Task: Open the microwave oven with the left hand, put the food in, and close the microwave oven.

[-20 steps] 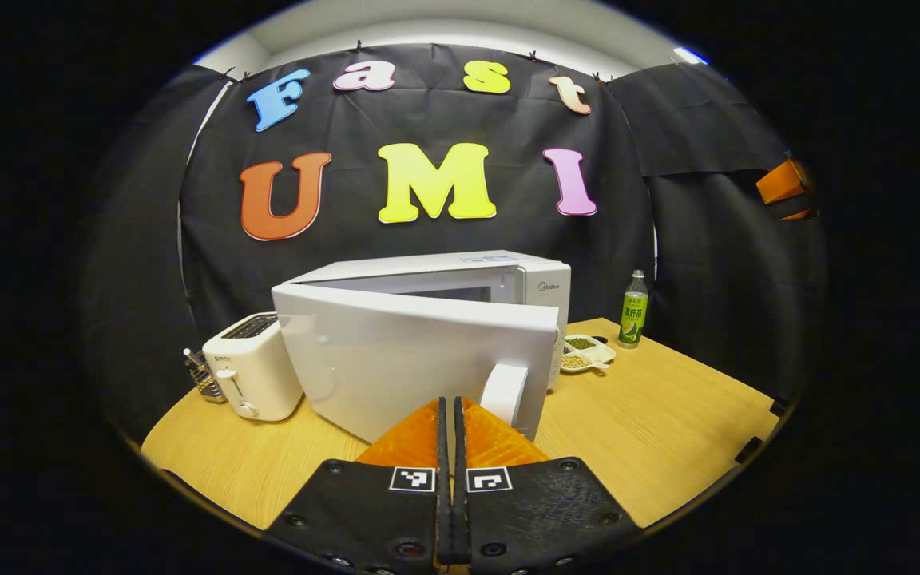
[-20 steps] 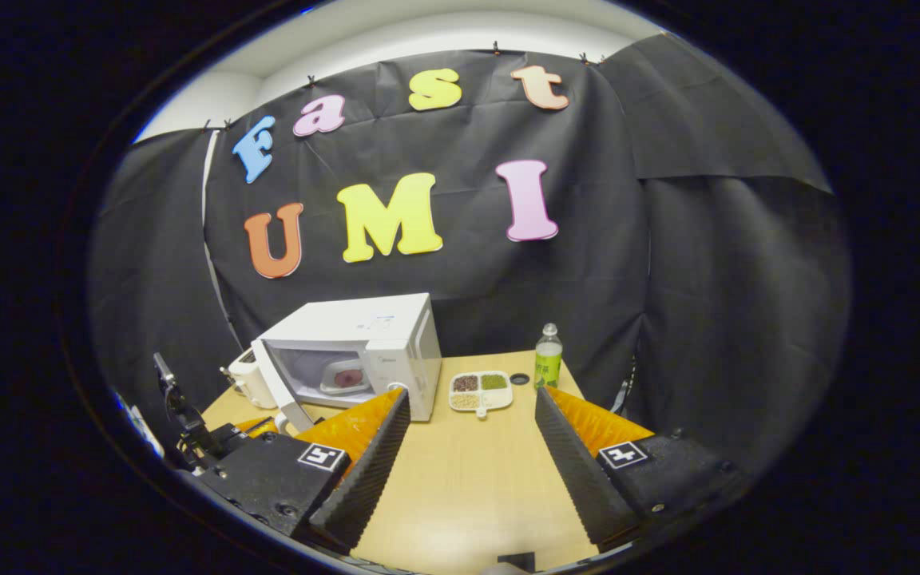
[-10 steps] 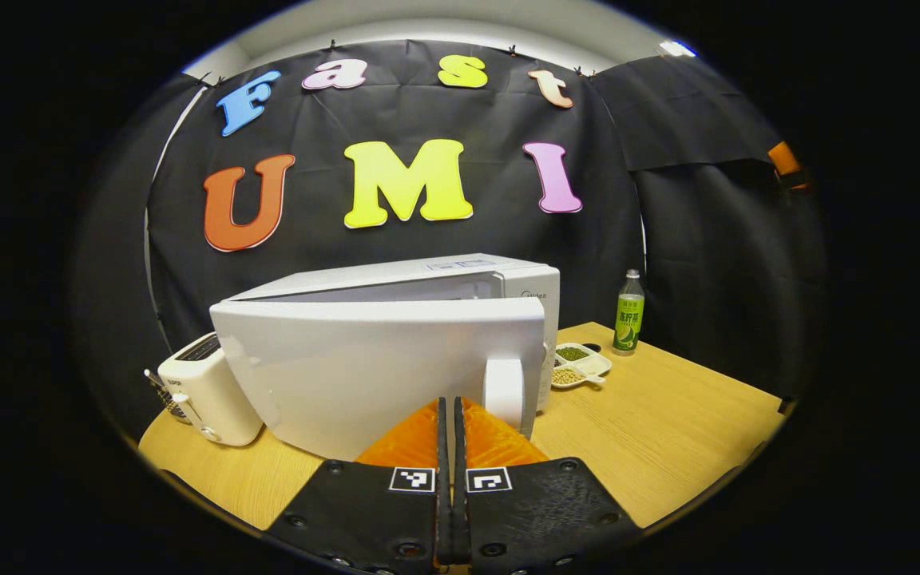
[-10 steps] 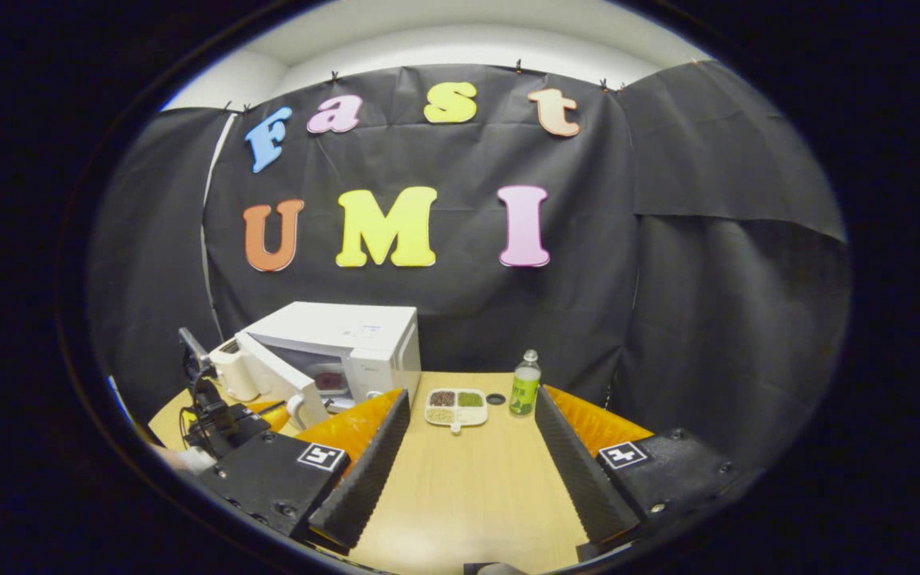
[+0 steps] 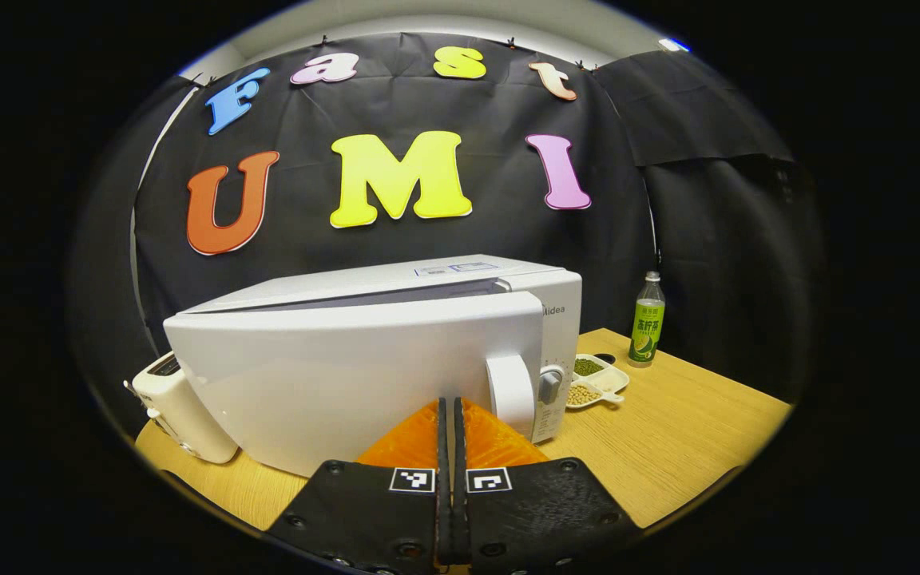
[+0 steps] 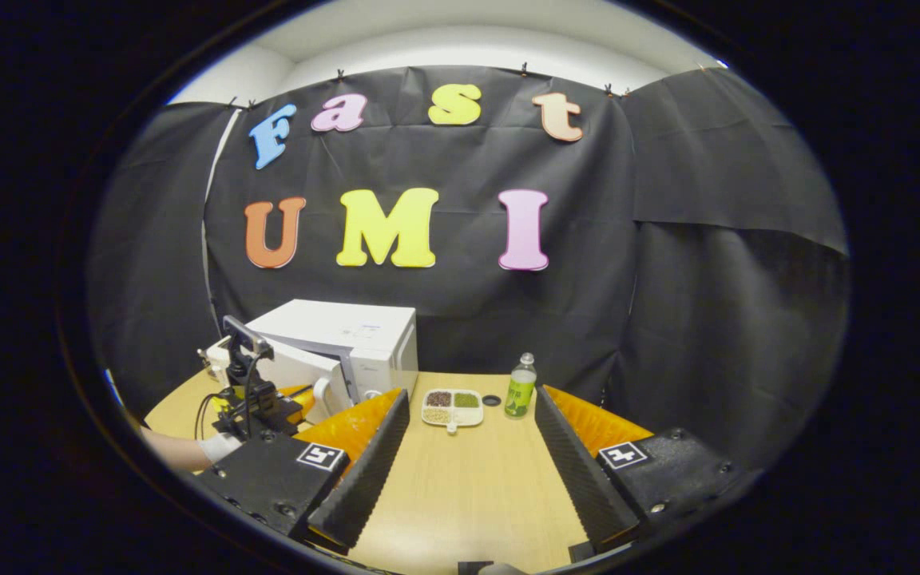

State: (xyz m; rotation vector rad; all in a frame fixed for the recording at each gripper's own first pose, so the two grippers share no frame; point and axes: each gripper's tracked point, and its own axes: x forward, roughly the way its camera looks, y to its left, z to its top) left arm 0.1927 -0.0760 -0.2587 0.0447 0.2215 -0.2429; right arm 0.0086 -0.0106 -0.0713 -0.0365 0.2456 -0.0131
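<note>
Closing the microwave (image 5: pixel 364 351) door (image 5: pixel 348 383), mid-frame, ajar.
Left gripper (image 5: pixel 450 407), fingers clenched together, empty, noses the door beside its handle (image 5: pixel 509 390); next, press until latched. Right gripper (image 6: pixel 468 435) gapes idle.

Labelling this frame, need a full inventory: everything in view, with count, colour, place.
microwave oven: 1, white, back left of the table, door nearly shut
door handle: 1, white, on the door's right edge
toaster: 1, white, left of the microwave oven
divided dish: 1, white, holding green, dark and tan grains, right of the microwave oven
bottle: 1, green label, right of the divided dish
small ring: 1, dark, between divided dish and bottle
table: 1, light wood
left hand-held gripper: 1, fingers together, tips at the door
right hand-held gripper: 1, open over the table
hand: 1, white glove, holding the left hand-held gripper
</note>
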